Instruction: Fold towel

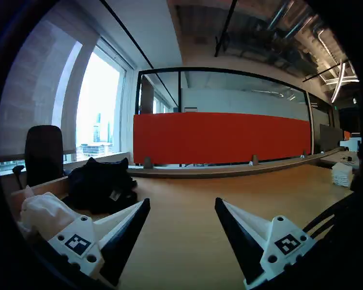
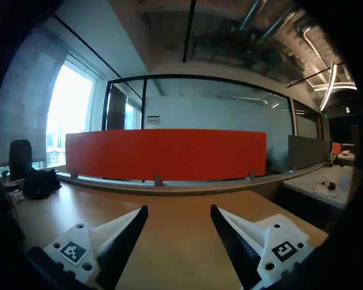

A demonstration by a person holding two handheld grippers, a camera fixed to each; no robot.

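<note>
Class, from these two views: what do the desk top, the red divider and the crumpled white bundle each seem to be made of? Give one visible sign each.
Desk top: wood or wood-look laminate, satin finish; tan with a soft sheen.
Red divider: probably a fabric-covered or painted panel, matt; flat even colour, no glare.
White bundle: soft cloth, perhaps towelling; loose rumpled folds.

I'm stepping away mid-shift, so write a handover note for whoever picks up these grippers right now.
Left gripper: open, empty, above the wooden desk.
Right gripper: open, empty.
A crumpled white cloth, likely the towel, lies left in the left gripper view beside a black bag; a white folded stack sits far right.
Nothing grasped yet; the folding remains.
</note>
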